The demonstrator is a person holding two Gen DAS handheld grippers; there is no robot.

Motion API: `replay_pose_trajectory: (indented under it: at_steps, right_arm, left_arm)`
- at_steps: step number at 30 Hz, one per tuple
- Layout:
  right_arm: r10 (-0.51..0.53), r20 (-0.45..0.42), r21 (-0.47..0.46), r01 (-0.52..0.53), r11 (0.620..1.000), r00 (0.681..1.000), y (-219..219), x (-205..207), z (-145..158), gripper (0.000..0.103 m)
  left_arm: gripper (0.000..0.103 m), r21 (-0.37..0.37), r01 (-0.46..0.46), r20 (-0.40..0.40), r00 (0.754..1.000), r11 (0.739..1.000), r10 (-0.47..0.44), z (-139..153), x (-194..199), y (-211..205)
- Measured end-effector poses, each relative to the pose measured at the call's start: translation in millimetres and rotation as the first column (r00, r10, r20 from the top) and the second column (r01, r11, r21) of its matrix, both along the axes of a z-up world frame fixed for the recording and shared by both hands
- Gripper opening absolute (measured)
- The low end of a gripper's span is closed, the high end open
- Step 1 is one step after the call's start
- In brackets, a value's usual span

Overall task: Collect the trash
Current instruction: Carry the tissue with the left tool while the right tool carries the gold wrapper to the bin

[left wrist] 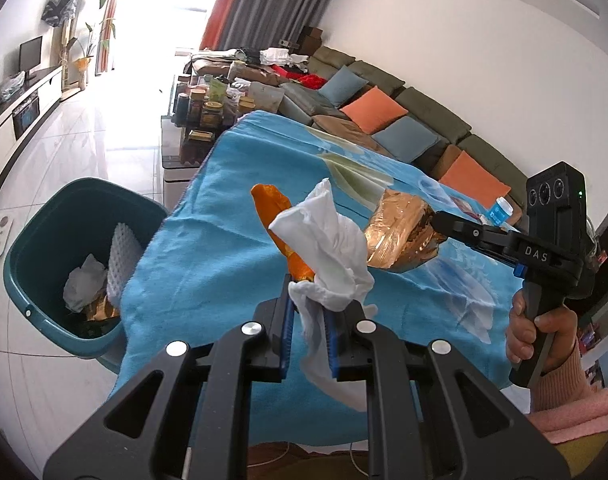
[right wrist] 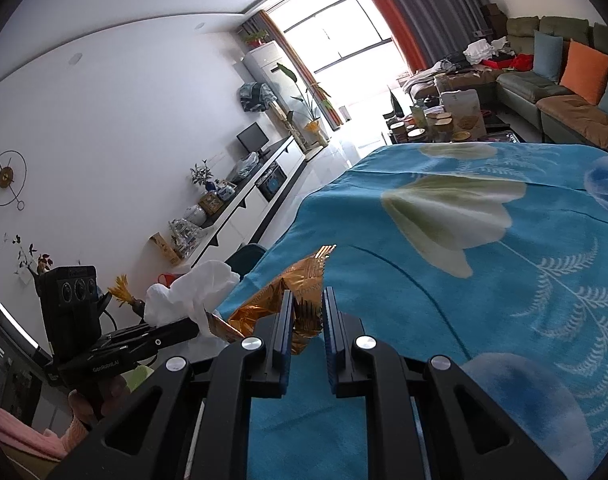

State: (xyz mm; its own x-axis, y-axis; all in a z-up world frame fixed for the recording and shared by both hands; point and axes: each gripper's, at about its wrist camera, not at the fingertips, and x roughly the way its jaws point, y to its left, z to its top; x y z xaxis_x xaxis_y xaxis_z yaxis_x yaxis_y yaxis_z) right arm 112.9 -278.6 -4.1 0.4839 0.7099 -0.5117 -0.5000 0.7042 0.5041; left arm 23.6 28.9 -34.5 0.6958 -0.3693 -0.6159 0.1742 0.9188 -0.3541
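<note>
The table wears a bright blue cloth (right wrist: 484,280) with pale green and white flowers, white fern leaves and darker blue round shapes. The crumpled tissue (left wrist: 328,256) is white. An orange wrapper (left wrist: 277,224) sits right behind it. The shiny foil wrapper (left wrist: 400,236) is copper gold. The trash bin (left wrist: 43,216) is dark teal. The grippers are black, and their jaws have blue pads. The sofa cushions (left wrist: 374,110) are orange and soft blue.
</note>
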Motion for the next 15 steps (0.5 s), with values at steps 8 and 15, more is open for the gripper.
replay_pose_trajectory:
  at_steps: [8,15]
  right_arm:
    - [0.027,0.004,0.001,-0.027,1.0,1.0,14,4,1,0.013]
    - [0.051,0.003,0.003,-0.051,0.999,0.999,27,8,0,0.013]
  left_arm:
    - [0.014,-0.002,-0.034,0.0,0.999,0.999,0.034,2,-5,14]
    - [0.014,-0.003,-0.062,0.002,0.998,0.998,0.062,3,-6,24]
